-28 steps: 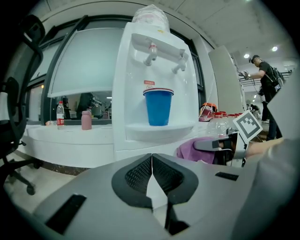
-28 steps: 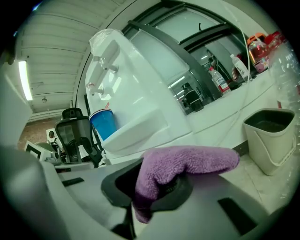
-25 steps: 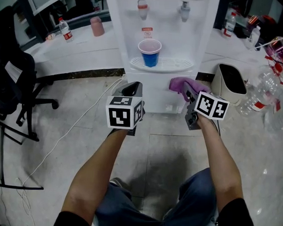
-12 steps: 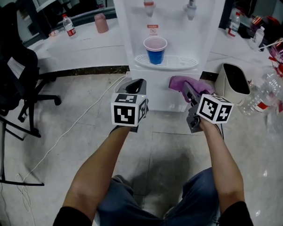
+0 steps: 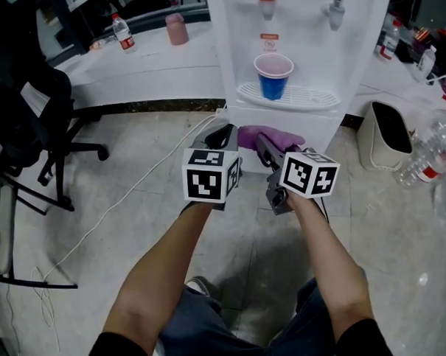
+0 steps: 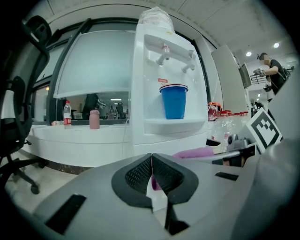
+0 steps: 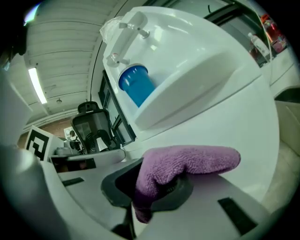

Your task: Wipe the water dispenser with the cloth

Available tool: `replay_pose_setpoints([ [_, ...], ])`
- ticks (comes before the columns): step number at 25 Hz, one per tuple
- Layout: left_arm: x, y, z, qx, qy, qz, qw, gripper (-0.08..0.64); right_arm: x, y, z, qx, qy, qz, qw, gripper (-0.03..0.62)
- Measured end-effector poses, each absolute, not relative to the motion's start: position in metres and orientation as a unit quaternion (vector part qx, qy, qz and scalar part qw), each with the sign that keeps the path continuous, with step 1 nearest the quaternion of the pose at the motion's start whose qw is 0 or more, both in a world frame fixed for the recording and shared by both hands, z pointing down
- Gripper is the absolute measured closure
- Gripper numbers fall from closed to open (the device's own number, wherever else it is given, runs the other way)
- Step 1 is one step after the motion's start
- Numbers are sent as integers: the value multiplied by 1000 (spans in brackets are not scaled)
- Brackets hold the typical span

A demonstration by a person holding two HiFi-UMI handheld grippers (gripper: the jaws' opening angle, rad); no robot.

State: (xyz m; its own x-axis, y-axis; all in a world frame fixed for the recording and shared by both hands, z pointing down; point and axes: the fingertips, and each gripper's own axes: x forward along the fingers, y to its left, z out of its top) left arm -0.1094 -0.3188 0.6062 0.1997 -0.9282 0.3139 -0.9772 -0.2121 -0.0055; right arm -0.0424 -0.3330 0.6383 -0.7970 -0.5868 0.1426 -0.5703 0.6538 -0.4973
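Observation:
The white water dispenser (image 5: 285,117) stands ahead on the floor, with a blue cup (image 5: 273,76) on its drip tray. A purple cloth (image 5: 273,138) presses against the dispenser's lower front panel, held in my right gripper (image 5: 263,147), which is shut on it. In the right gripper view the cloth (image 7: 187,164) bulges out between the jaws against the white panel (image 7: 225,108). My left gripper (image 5: 223,135) hovers just left of the cloth, shut and empty; in its own view the pads (image 6: 151,173) meet, with the dispenser (image 6: 164,89) and cup (image 6: 174,101) ahead.
A white counter (image 5: 139,67) with a water bottle (image 5: 123,31) and a pink cup (image 5: 176,28) runs left of the dispenser. A black office chair (image 5: 33,121) stands far left. A white bin (image 5: 391,137) and several plastic bottles (image 5: 423,156) sit at right. A white cable (image 5: 118,206) trails over the floor.
My right gripper has carried the cloth leftward across the dispenser's lower front, ending close beside the left gripper. The head view has shifted, so the dispenser sits further right.

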Motion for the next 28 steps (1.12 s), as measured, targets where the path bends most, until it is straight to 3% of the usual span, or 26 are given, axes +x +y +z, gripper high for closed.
replay_pose_setpoints([
  [14,-134,-324,645,772,-608,149,113,534,-105,-352,733,-337,876,-346,8,549],
  [28,-103,-338,654,782,-593,139,133,534,-32,-362,757,-382,862,-333,-26,549],
])
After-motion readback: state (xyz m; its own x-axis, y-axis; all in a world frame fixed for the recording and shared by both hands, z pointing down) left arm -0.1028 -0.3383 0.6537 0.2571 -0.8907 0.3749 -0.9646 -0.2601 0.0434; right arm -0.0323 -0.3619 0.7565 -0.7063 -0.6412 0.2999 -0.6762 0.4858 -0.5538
